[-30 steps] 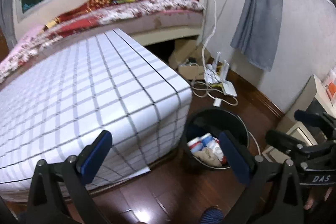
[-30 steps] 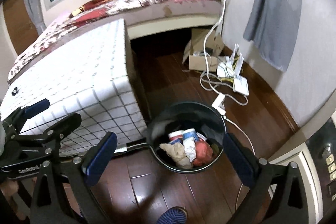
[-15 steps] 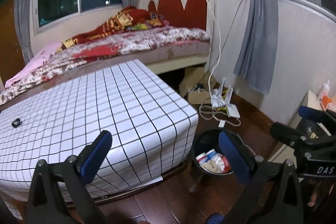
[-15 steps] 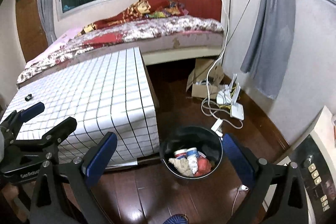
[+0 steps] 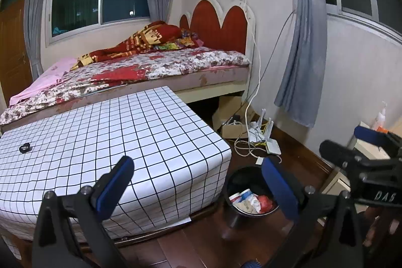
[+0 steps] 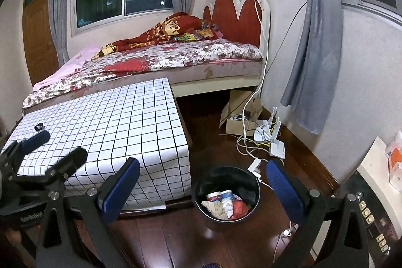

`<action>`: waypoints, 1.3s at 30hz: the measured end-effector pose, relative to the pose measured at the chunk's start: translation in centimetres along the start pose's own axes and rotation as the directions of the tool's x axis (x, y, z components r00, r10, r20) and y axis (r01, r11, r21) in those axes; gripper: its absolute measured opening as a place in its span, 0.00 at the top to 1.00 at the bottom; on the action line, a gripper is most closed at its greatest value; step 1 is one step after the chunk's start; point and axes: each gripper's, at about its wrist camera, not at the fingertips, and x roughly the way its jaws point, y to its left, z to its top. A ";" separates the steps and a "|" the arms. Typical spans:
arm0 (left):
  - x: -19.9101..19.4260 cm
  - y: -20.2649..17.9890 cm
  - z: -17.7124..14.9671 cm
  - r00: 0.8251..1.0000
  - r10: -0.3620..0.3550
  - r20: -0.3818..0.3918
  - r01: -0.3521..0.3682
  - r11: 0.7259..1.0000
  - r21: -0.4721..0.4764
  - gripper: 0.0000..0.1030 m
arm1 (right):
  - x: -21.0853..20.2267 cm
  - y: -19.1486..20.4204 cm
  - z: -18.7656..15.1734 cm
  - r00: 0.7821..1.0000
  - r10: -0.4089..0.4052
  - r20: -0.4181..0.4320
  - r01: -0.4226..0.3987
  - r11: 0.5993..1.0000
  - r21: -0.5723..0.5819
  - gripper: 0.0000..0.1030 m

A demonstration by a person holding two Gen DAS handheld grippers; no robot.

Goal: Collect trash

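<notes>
1. Trash (image 6: pixel 227 204) lies heaped in the bottom of a black bucket (image 6: pixel 226 173) that stands on the dark wooden floor (image 6: pixel 176 237), just beside the corner of the bench (image 6: pixel 120 127) draped in a white cloth with a black grid.
2. Among the trash there are a crumpled beige wad, a red crumpled piece and two white wrappers with red and blue bands; the same heap shows in the left wrist view (image 5: pixel 251 200) inside the bucket (image 5: pixel 237 214).
3. Left gripper (image 5: pixel 198 185) hangs above the floor with its blue-padded fingers (image 5: pixel 114 186) spread wide and nothing between them; the bench corner (image 5: pixel 176 142) and the bucket fall within the gap.
4. Right gripper (image 6: pixel 201 189) is likewise held with its fingers (image 6: pixel 119 192) spread wide and empty, the bucket seen between them and lower down.
5. In the right wrist view the left gripper appears at the left edge, over the near part of the bench.
6. A small dark object (image 6: pixel 39 127) lies on the bench cloth near its far left side; what it is cannot be told.
7. Behind the bench stands a bed (image 6: pixel 176 54) with a flowered sheet and a red blanket.
8. On the floor beyond the bucket lie a cardboard box (image 6: pixel 238 112), white cables (image 6: pixel 245 142) and a white router (image 6: pixel 276 148), close to the wall and a grey curtain (image 6: pixel 316 54).
</notes>
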 end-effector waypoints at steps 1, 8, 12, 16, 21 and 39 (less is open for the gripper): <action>0.1 0.0 0.0 1.000 0.003 -0.001 -0.003 1.000 0.003 0.01 | 0.0 0.0 0.0 1.000 0.000 0.000 0.000 1.000 0.000 0.01; -0.3 -0.2 0.2 1.000 0.002 0.009 -0.003 1.000 0.006 0.01 | 0.1 0.1 0.1 1.000 0.000 -0.005 0.000 1.000 0.003 0.01; -0.4 -0.4 0.3 1.000 0.006 0.015 -0.007 1.000 0.015 0.01 | 0.1 -0.1 0.0 1.000 -0.001 -0.003 0.001 1.000 0.011 0.01; -0.6 -0.4 0.4 1.000 0.010 0.020 -0.010 1.000 0.017 0.01 | -0.2 -0.4 -0.1 1.000 -0.001 0.006 0.001 1.000 0.018 0.01; -0.7 -0.4 0.6 1.000 0.010 0.024 -0.011 1.000 0.021 0.01 | -0.4 -0.7 -0.2 1.000 -0.002 0.012 0.002 1.000 0.022 0.01; -1.0 -0.5 1.0 0.999 0.008 0.035 -0.009 0.999 0.030 0.01 | -0.7 -0.8 -0.2 1.000 0.000 0.019 -0.001 1.000 0.030 0.01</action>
